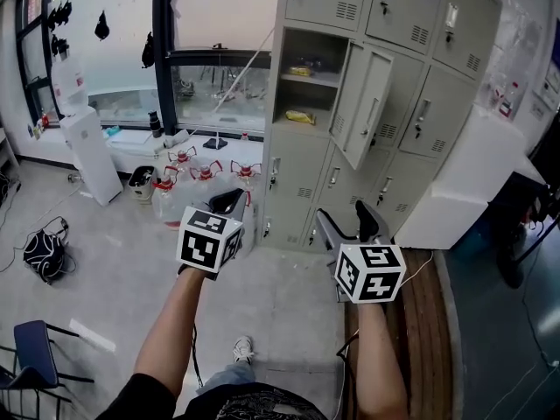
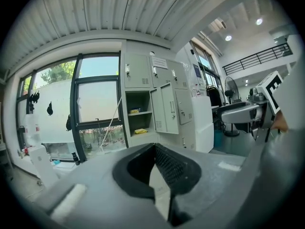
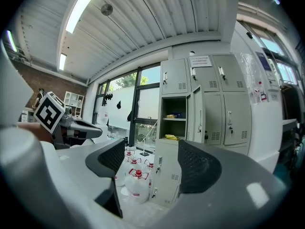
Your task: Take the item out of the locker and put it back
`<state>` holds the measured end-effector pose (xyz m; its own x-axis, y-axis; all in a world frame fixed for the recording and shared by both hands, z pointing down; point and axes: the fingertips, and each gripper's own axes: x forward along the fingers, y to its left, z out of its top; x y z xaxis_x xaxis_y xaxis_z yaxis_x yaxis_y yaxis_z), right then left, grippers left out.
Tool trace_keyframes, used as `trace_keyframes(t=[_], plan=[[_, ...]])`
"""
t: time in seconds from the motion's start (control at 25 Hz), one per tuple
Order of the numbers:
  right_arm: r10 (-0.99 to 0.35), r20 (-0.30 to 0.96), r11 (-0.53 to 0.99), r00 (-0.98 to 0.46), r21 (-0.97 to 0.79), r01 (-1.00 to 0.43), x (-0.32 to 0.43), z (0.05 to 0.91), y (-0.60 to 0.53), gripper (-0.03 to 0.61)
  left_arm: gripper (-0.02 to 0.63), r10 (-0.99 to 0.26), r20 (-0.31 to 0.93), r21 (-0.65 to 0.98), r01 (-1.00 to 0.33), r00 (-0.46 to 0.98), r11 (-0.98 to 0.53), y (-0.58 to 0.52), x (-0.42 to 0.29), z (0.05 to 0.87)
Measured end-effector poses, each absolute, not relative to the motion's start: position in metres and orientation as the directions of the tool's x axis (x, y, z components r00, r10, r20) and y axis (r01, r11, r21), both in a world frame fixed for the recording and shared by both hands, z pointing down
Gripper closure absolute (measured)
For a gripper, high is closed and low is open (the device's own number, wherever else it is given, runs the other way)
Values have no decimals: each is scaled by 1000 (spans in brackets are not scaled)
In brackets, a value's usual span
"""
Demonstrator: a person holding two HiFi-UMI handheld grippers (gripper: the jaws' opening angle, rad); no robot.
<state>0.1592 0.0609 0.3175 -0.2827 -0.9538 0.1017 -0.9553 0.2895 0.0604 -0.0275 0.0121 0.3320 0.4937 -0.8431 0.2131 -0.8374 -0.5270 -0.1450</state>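
Both forearms reach forward at about waist height, side by side, each hand hidden behind its marker cube. The left tool [image 1: 227, 202] points toward the window side. In its own view, the left tool [image 2: 154, 150] has its black pads meeting at the tips, with only a thin wedge of light behind them and nothing caught there. The right tool [image 1: 347, 222] points at the foot of the locker [image 1: 411, 103]. The right gripper view shows the right tool [image 3: 147, 159] with its two pads standing well apart and nothing between them.

The locker is a grey bank of small doors. One upper compartment stands open, its door [image 1: 367, 103] swung out to the right. The yellow packet [image 1: 300, 116] lies on the floor of that compartment, well apart from both tools. A second small thing [image 1: 300, 71] sits on the shelf above it; what it is cannot be made out.

Clear water jugs [image 1: 171, 201] with red caps stand in a cluster on the grey floor [image 1: 114, 296], just left of the locker and below a large window [image 1: 210, 24]. A white cabinet [image 1: 464, 182] stands at the right end of the locker. A blue chair [image 1: 35, 344] sits at the lower left.
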Motion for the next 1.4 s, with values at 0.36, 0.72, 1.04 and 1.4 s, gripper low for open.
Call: trace_keyframes(t=[0.36, 0.72, 1.04, 1.4], plan=[[-962, 124, 250, -242, 49, -967, 146, 308, -41, 216, 612, -827, 224, -157, -818, 516, -553, -99, -46, 321], [-966, 144, 224, -216, 44, -974, 124, 307, -120, 219, 611, -807, 227, -134, -804, 545, -580, -179, -67, 319], [-968, 160, 203, -193, 46, -978, 110, 314, -159, 219, 612, -788, 243, -122, -788, 565, -603, -222, -78, 330], [-970, 170, 186, -174, 58, -981, 106, 315, -182, 221, 612, -776, 236, -108, -778, 585, -619, -243, -79, 333]])
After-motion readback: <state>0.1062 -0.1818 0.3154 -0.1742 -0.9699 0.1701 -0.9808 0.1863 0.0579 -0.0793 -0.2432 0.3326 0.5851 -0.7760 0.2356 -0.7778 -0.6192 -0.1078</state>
